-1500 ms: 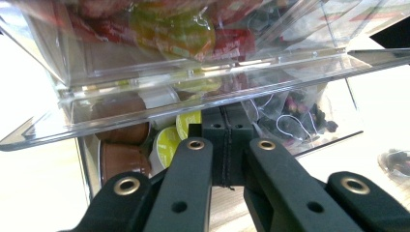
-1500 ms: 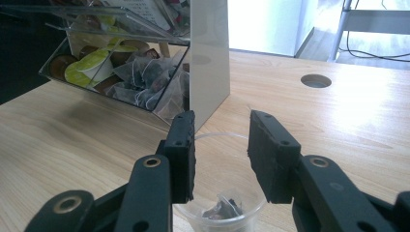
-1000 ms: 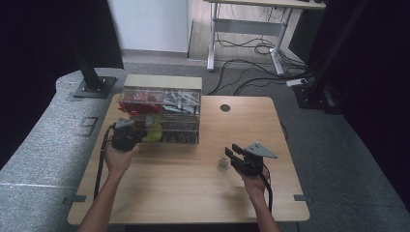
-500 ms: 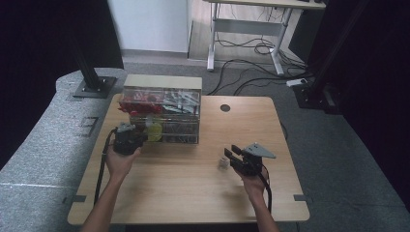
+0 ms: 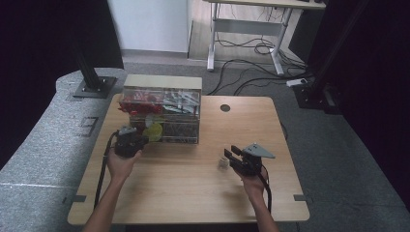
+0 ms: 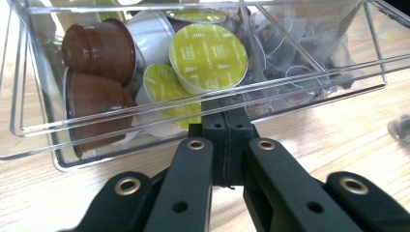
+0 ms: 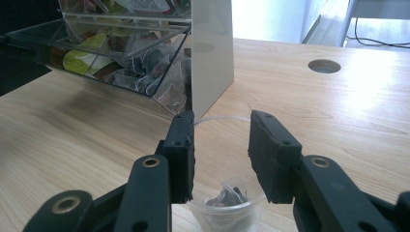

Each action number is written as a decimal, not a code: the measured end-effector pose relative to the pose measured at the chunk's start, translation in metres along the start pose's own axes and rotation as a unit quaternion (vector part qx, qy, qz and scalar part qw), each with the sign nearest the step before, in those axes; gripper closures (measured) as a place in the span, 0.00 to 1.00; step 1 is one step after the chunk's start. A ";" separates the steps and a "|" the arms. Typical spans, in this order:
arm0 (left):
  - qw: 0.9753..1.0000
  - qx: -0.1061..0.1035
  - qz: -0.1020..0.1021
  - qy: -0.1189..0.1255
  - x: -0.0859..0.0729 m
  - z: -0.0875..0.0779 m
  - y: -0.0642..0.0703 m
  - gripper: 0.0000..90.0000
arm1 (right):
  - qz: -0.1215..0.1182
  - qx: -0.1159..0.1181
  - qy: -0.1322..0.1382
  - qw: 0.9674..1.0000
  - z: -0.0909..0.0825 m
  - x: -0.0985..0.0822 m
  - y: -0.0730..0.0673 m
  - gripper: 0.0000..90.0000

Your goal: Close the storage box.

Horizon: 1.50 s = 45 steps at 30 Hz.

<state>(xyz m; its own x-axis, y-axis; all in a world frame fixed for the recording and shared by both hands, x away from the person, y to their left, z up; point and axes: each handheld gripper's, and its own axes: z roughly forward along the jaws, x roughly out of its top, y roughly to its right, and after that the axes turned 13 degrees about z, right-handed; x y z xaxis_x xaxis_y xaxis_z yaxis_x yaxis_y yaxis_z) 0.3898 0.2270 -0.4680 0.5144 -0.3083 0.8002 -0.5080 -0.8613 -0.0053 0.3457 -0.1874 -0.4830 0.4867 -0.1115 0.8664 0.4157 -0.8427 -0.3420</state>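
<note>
The left gripper (image 6: 226, 140) has its two black jaws pressed flat together, nothing between them, with the tips right at the front edge of the pulled-out clear drawer (image 6: 145, 126). In the high view this gripper (image 5: 129, 141) sits at the near left corner of the clear organiser box (image 5: 162, 114), which serves as the landmark here. Just beyond the jaw tips, inside the drawer, lie green-lidded capsules (image 6: 209, 57) and, to their left, brown capsules (image 6: 100, 50); the drawer's other compartment holds tea bags in clear wrappers (image 6: 295, 48).

The right gripper (image 7: 221, 157) has its jaws standing on either side of a small clear plastic cup (image 7: 226, 205) (a dark tea bag (image 7: 225, 195) lies at the bottom of it), and the pads appear to rest against the cup's rim, so it is grasping the cup. In the high view the right gripper (image 5: 237, 159) and the cup (image 5: 222, 163) stand on the wooden table (image 5: 193, 193) nearer the person than the organiser box and off its right front corner, a little apart from it.
</note>
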 end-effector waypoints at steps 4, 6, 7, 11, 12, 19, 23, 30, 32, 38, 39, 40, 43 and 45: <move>1.000 -0.003 -0.002 -0.003 -0.003 0.002 0.000 1.00 | -0.001 0.000 -0.001 1.000 0.001 -0.001 0.000 0.68; 1.000 -0.003 -0.001 -0.005 -0.004 0.003 0.000 1.00 | -0.001 0.000 -0.002 1.000 0.001 -0.001 0.000 0.68; 1.000 -0.004 -0.003 -0.005 -0.004 0.003 0.000 1.00 | -0.001 -0.001 -0.002 1.000 0.001 -0.001 0.000 0.68; 1.000 -0.004 -0.003 -0.008 -0.005 0.005 0.000 1.00 | -0.001 0.000 -0.003 1.000 0.002 -0.002 0.000 0.68; 1.000 -0.004 -0.002 -0.012 -0.006 0.006 0.000 1.00 | -0.001 0.000 -0.003 1.000 0.002 -0.002 0.000 0.68; 1.000 -0.007 -0.005 -0.018 -0.009 0.009 0.000 1.00 | 0.000 -0.001 -0.004 1.000 0.002 -0.002 0.000 0.68; 1.000 -0.008 -0.009 -0.019 -0.011 0.012 0.000 1.00 | 0.000 -0.002 -0.004 1.000 0.001 -0.003 0.001 0.68; 1.000 -0.016 -0.010 -0.023 -0.013 0.014 0.000 1.00 | -0.001 -0.002 -0.007 1.000 0.001 -0.004 0.001 0.68; 1.000 -0.017 -0.010 -0.024 -0.014 0.015 0.001 1.00 | -0.001 -0.003 -0.007 1.000 0.001 -0.004 0.001 0.68; 0.999 -0.025 -0.012 -0.026 -0.017 0.015 0.001 1.00 | -0.001 -0.003 -0.008 1.000 0.001 -0.004 0.002 0.68; 0.999 -0.025 -0.012 -0.027 -0.017 0.015 0.001 1.00 | -0.001 -0.003 -0.007 1.000 0.001 -0.004 0.002 0.68; 0.999 -0.024 -0.010 -0.030 -0.018 0.016 0.002 1.00 | -0.002 -0.004 -0.007 1.000 0.001 -0.005 0.001 0.68; 0.999 -0.021 -0.015 -0.028 -0.020 0.018 0.000 1.00 | -0.003 -0.003 -0.009 1.000 0.001 -0.005 0.001 0.68; 0.999 -0.023 -0.016 -0.028 -0.020 0.019 0.000 1.00 | -0.002 -0.004 -0.010 1.000 0.001 -0.005 0.001 0.68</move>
<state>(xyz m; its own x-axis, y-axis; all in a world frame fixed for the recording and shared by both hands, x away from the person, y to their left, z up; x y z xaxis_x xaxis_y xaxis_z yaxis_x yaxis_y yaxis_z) 0.3923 0.2254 -0.4950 0.5685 -0.3032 0.7648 -0.5205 -0.8524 0.0490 0.3446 -0.1872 -0.4886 0.5001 -0.0973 0.8605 0.4123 -0.8470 -0.3354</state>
